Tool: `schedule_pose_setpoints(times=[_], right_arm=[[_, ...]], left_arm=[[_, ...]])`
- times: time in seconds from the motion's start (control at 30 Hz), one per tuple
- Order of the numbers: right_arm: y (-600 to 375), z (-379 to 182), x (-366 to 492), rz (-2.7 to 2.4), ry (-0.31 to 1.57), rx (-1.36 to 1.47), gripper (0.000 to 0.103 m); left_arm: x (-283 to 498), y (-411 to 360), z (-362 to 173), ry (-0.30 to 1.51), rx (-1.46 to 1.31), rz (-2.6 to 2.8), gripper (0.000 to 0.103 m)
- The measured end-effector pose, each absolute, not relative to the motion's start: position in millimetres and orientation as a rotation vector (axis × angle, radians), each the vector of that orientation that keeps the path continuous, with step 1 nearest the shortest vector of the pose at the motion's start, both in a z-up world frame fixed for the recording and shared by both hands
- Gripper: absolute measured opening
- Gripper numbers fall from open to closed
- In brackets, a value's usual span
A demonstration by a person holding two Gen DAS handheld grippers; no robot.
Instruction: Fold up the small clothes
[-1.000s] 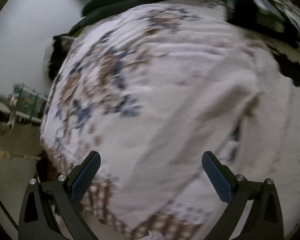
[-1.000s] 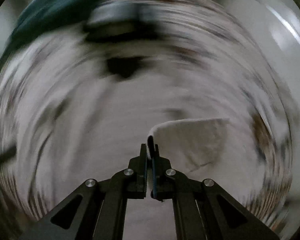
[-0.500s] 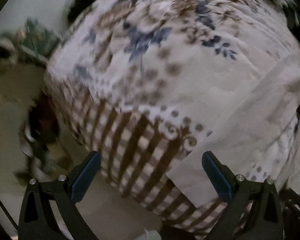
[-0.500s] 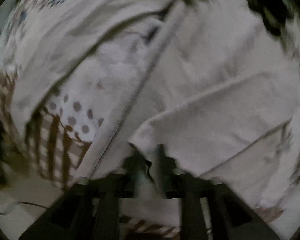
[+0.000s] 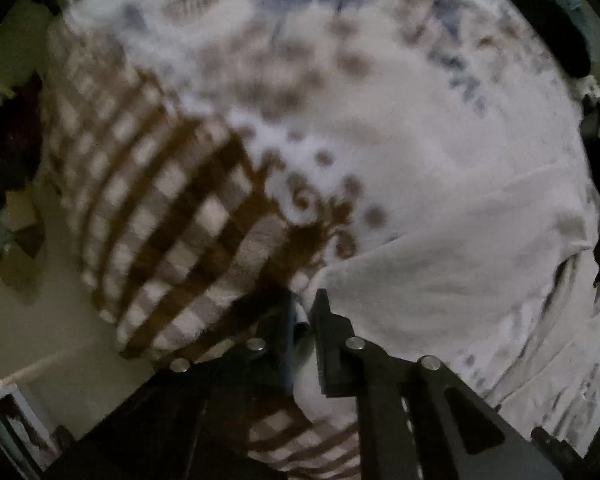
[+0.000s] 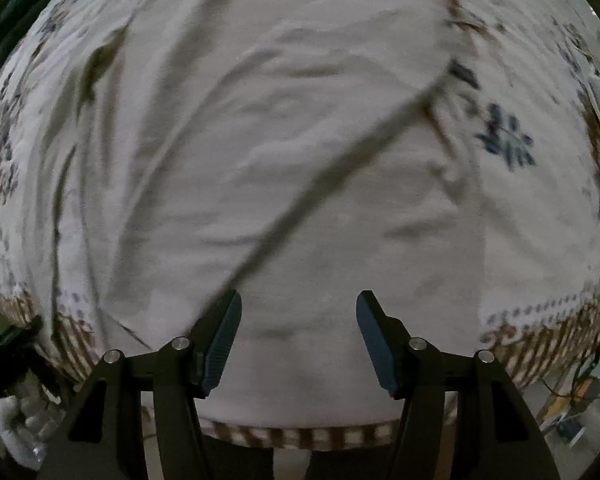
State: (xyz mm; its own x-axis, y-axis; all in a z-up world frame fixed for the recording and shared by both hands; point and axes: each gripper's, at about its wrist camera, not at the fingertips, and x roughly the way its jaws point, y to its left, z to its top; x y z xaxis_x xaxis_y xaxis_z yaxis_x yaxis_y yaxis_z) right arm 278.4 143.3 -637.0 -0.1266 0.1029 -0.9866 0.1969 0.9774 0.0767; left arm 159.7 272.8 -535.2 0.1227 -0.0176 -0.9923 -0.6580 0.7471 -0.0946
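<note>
A pale off-white garment lies spread over a patterned tablecloth, with folds and a diagonal seam across it. In the left wrist view my left gripper is shut on a corner of that white garment, right at the edge of the cloth's brown checked border. My right gripper hovers over the garment's near hem; its jaws are opening and no fabric is pinched between the blue pads.
The tablecloth carries blue and brown flowers and a checked brown border that hangs over the table edge. Beige floor with dark clutter lies to the left. Cables and small items sit on the floor at the right.
My left gripper travelled to the garment's corner by the checked border and closed on it. My right gripper let go of the fabric fold it pinched and opened above the near hem.
</note>
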Motion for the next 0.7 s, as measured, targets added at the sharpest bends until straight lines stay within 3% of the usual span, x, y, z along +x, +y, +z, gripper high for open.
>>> schedule_pose_setpoints(times=[0.13, 0.33, 0.5, 0.7], right_arm=[[95.0, -622.4, 237.2, -0.069, 1.664, 0.207, 0.062], [3.9, -606.4, 189.8, -0.095, 1.657, 0.264, 0.062], [-81.3, -592.5, 146.3, -0.154, 1.656, 0.294, 0.062], [-204.4, -573.6, 82.4, -0.229, 1.671, 0.332, 0.062]], left_arm=[[167.7, 222.6, -475.4, 1.249, -0.408, 0.428, 0.005], [183.2, 74.0, -419.8, 1.19, -0.195, 0.04, 0.005], [173.6, -51.0, -437.0, 1.268, -0.11, -0.238, 0.005], [167.9, -123.6, -485.1, 1.373, -0.04, -0.354, 0.007]])
